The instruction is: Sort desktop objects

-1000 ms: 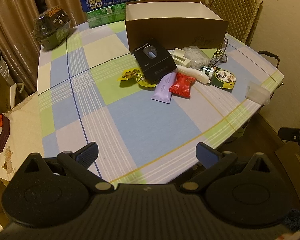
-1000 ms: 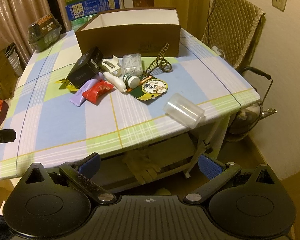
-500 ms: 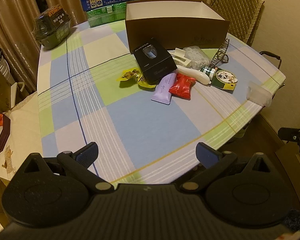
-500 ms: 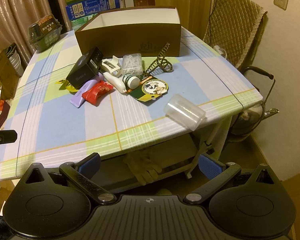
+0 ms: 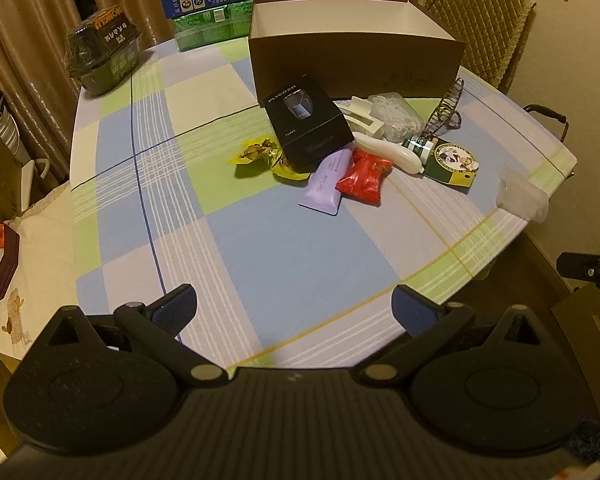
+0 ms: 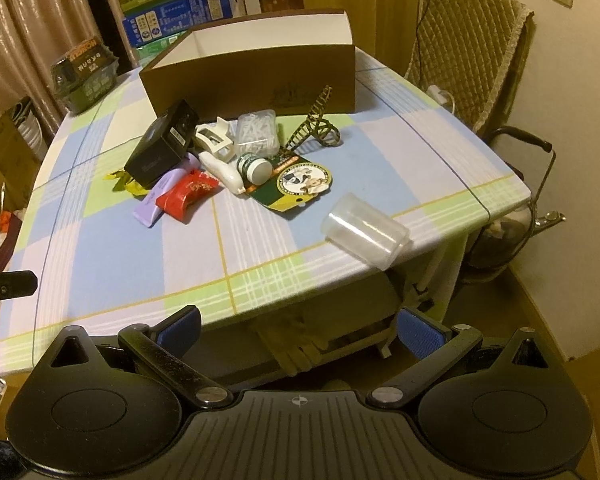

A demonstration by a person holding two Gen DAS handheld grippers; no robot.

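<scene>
In the left wrist view, the left gripper (image 5: 294,300) has its two blue-padded fingers spread wide apart and holds nothing; it hangs above the near edge of the checked table (image 5: 260,248). Well ahead of it, slightly to the right, lies a pile of small things: a black box (image 5: 308,122) leaning on a purple tube (image 5: 326,182), a red packet (image 5: 364,176) just beside the tube, a yellow snack bag (image 5: 260,152) to the left of the black box, and a white bottle (image 5: 390,152). Behind the pile stands an open brown cardboard box (image 5: 356,64). Far to the right, near the table edge, lies a clear plastic cup (image 5: 522,200) on its side. In the right wrist view, the right gripper (image 6: 298,328) is also wide open and empty, and it is held in front of the table, lower than the table edge. The clear plastic cup (image 6: 364,232) lies ahead and a little right of it, the red packet (image 6: 188,194) and purple tube (image 6: 160,196) ahead to the left, and the brown cardboard box (image 6: 256,76) far behind them.
</scene>
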